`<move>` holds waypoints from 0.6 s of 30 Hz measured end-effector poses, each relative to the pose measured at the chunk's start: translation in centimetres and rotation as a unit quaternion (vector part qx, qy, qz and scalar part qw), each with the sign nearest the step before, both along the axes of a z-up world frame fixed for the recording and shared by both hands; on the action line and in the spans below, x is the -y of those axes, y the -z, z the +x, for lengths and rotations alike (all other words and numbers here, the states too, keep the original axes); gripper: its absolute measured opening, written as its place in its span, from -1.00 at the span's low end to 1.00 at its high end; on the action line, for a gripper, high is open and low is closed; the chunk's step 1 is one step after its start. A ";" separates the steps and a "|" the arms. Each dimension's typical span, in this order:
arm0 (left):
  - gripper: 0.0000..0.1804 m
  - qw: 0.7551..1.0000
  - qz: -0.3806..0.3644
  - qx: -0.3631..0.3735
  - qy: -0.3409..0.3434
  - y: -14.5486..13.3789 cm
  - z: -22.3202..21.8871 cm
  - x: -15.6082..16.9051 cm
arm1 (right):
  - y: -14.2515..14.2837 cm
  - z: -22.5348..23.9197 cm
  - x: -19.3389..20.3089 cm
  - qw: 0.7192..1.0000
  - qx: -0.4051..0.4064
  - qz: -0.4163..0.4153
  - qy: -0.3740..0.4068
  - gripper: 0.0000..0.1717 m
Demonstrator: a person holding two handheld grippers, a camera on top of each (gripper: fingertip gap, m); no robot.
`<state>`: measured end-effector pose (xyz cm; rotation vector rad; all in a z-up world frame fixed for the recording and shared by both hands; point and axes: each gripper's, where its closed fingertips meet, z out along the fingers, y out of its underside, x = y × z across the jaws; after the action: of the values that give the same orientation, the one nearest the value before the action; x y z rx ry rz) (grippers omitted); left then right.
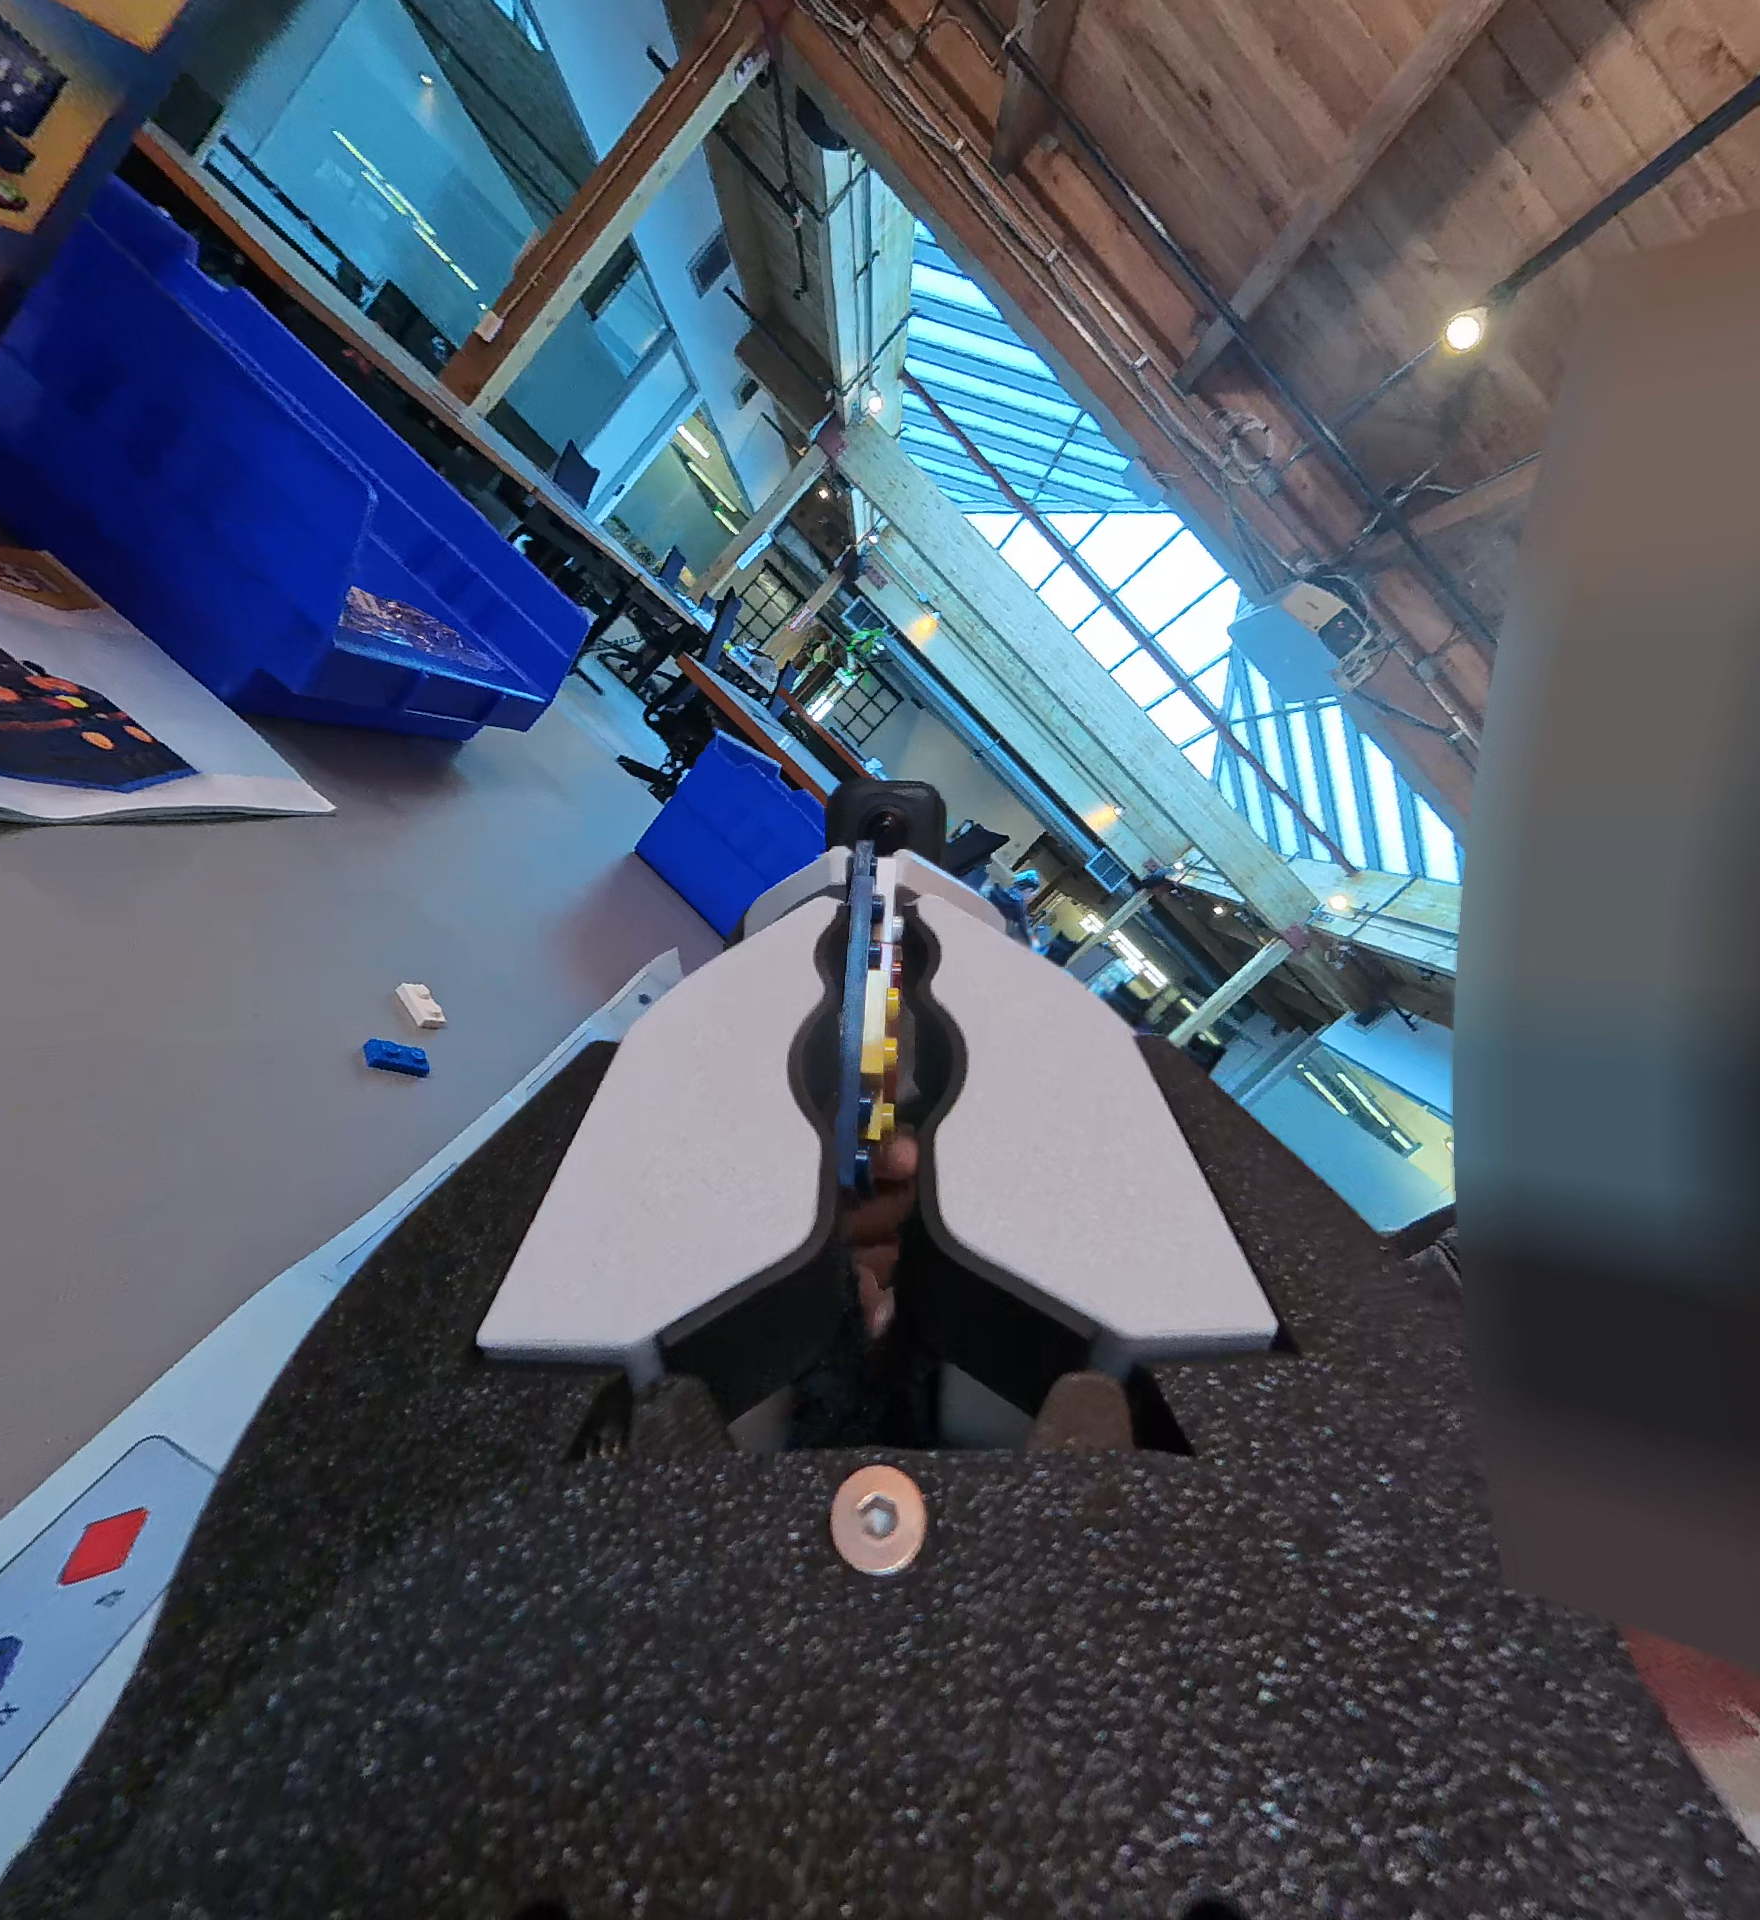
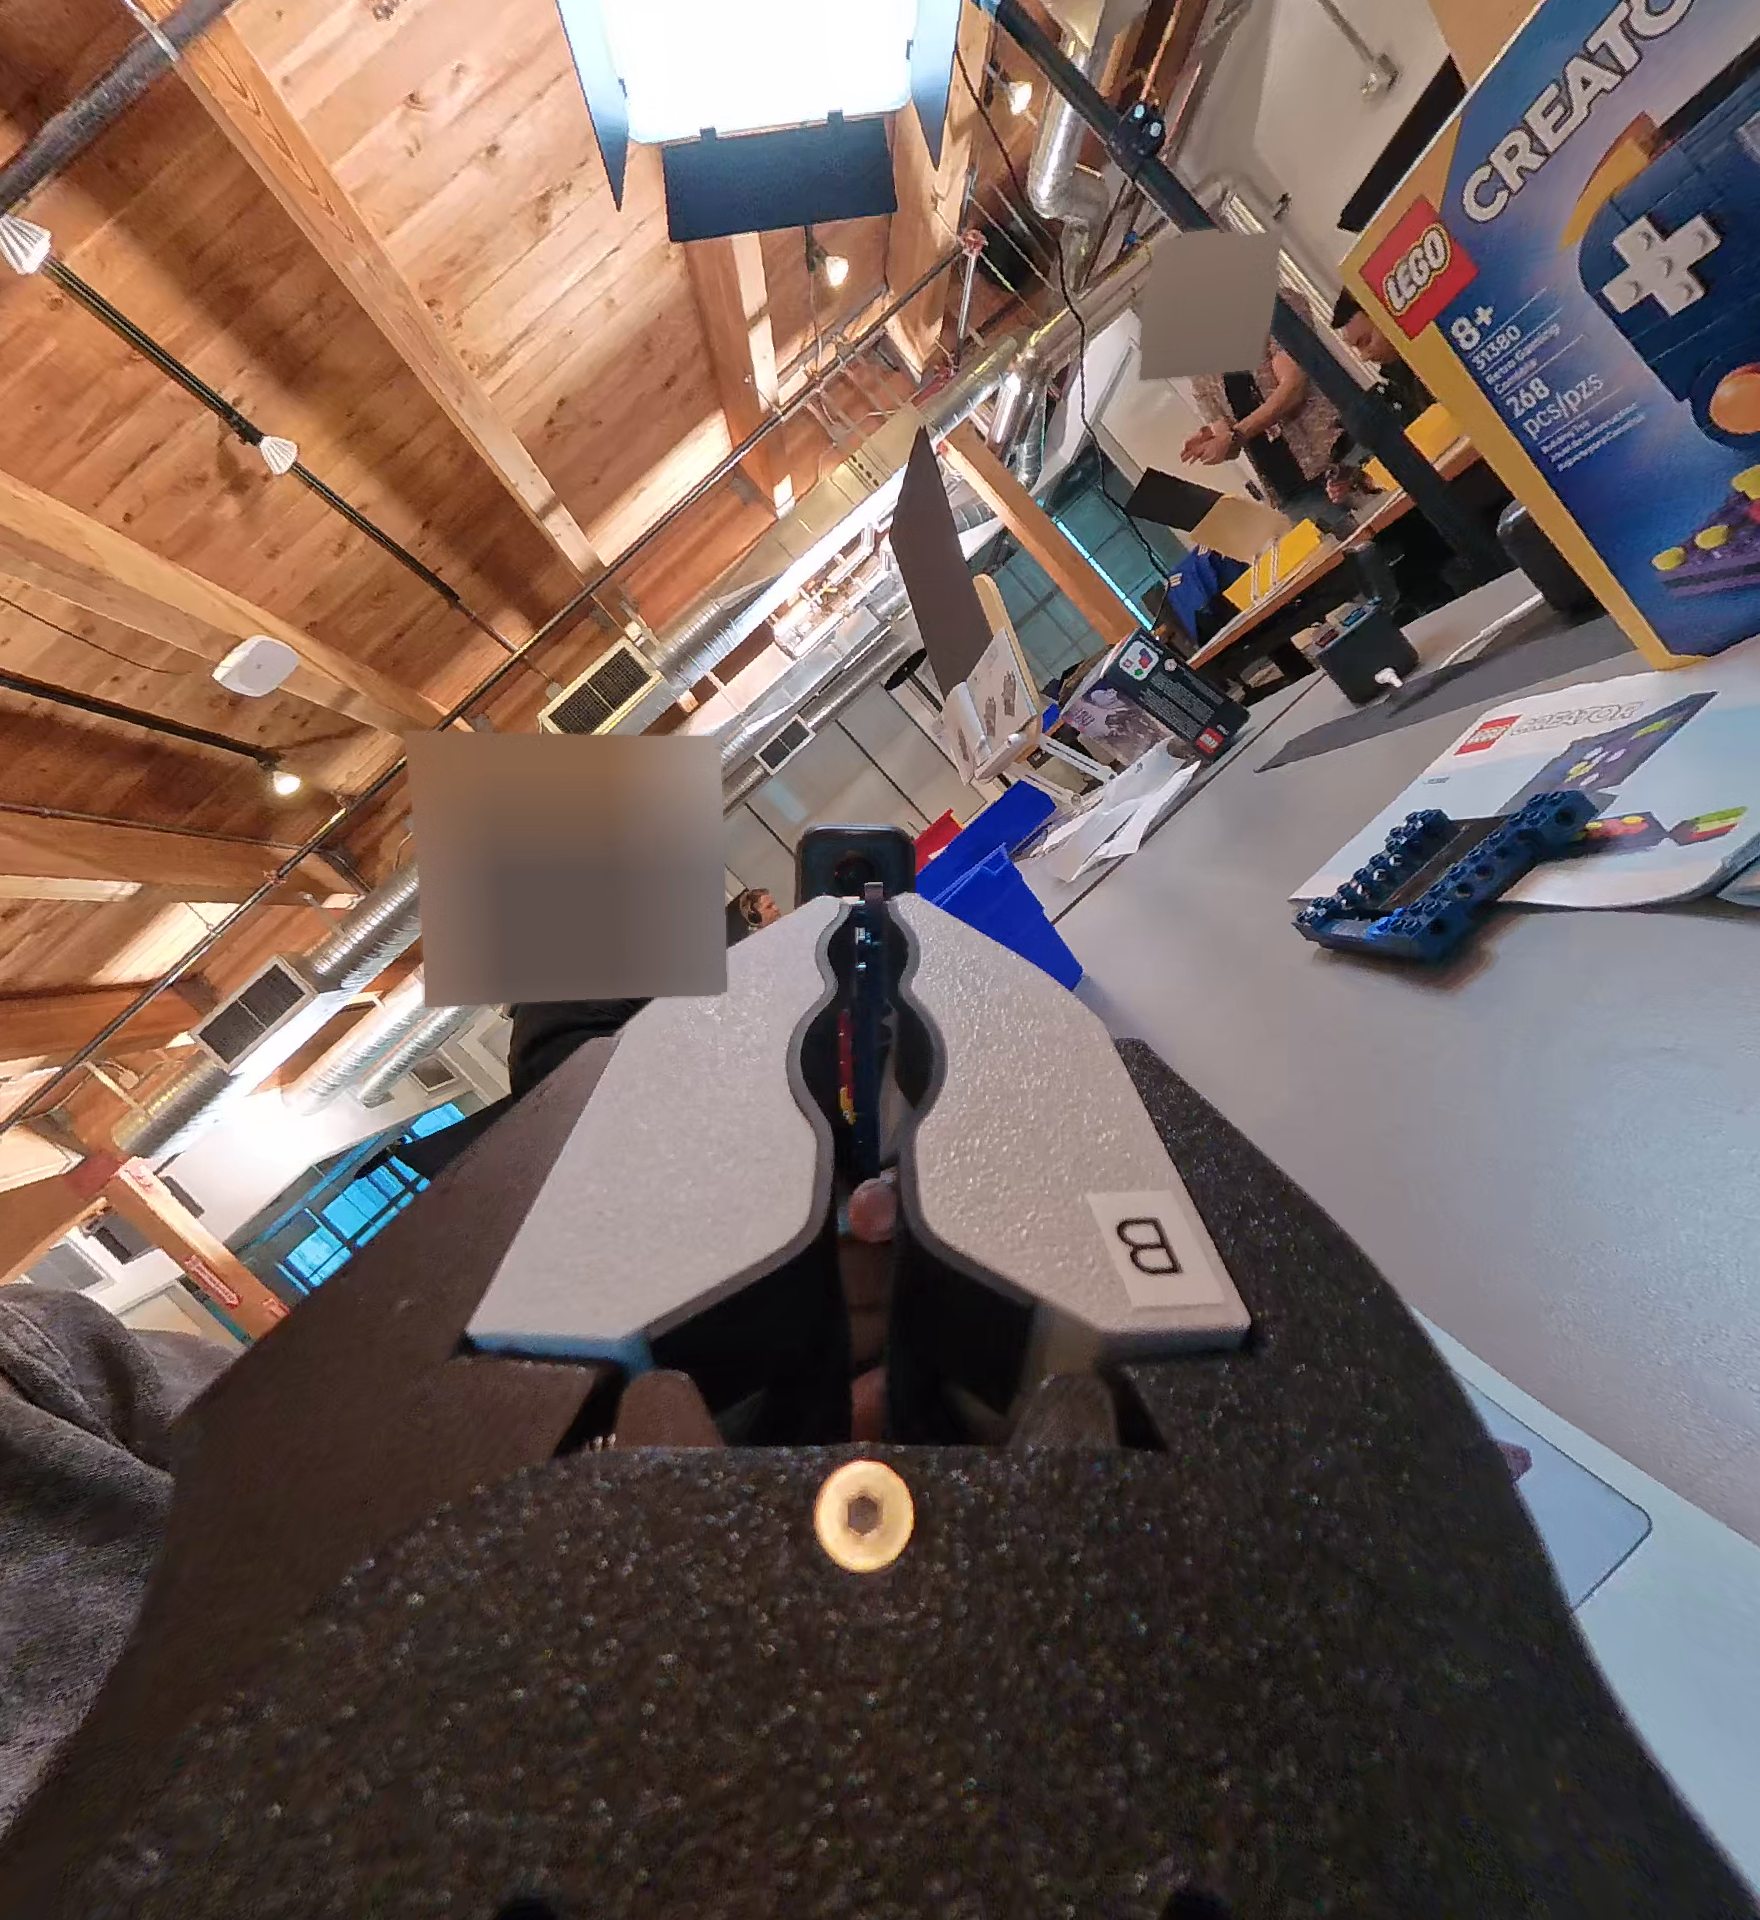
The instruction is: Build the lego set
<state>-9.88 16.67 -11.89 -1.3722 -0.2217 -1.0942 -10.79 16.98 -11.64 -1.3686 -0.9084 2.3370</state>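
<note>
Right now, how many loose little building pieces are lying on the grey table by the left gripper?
2: a white piece and, just beside it, a blue piece, both on the grey table left of the left gripper. Others may be hidden behind the gripper.

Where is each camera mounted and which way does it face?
Left wrist view: on the left gripper, looking along its fingers, tilted up past the grey table toward a skylight.
Right wrist view: on the right gripper, facing the wooden ceiling.
Shared: both grippers face each other, clamping one dark blue brick plate assembly.
</note>
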 end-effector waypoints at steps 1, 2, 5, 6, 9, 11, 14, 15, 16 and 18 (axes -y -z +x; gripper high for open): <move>-0.91 1.000 -0.003 -0.007 -0.003 0.1 0.0 0.0 | 0.1 0.0 0.0 1.000 0.002 0.001 -0.001 -0.95; -0.91 1.000 -0.002 -0.011 -0.004 0.1 0.0 0.0 | 0.0 0.0 0.0 1.000 0.002 0.002 0.000 -0.95; -0.91 1.000 -0.001 -0.013 -0.006 0.0 0.0 -0.1 | 0.0 0.0 0.0 1.000 0.000 0.007 0.003 -0.95; -0.91 1.000 0.003 -0.015 -0.003 -0.1 0.1 0.0 | -0.1 0.1 0.0 1.000 -0.004 0.006 0.001 -0.95; -0.92 1.000 0.020 -0.012 0.011 -0.5 0.3 0.3 | -0.4 0.2 0.0 1.000 -0.013 0.017 0.006 -0.95; -0.92 0.999 0.027 0.001 0.016 -0.9 0.3 0.4 | -0.5 0.3 0.1 1.000 -0.018 0.018 0.002 -0.95; -0.91 1.000 0.023 -0.012 0.012 -0.7 0.2 0.4 | -0.6 0.3 0.3 1.000 -0.021 0.017 -0.001 -0.95; -0.91 1.000 0.024 -0.011 0.012 -0.8 0.2 0.4 | -0.7 0.4 0.3 1.000 -0.022 0.016 -0.002 -0.95; -0.91 1.000 0.023 -0.011 0.012 -0.7 0.2 0.3 | -0.6 0.4 0.3 1.000 -0.020 0.017 -0.001 -0.95; -0.91 1.000 0.017 -0.007 0.009 -0.5 0.1 0.2 | -0.5 0.3 0.3 1.000 -0.016 0.017 0.001 -0.95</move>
<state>-9.80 16.43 -11.38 -1.3537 -0.1797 -1.0973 -10.52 16.71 -11.19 -1.3153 -0.9333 2.3232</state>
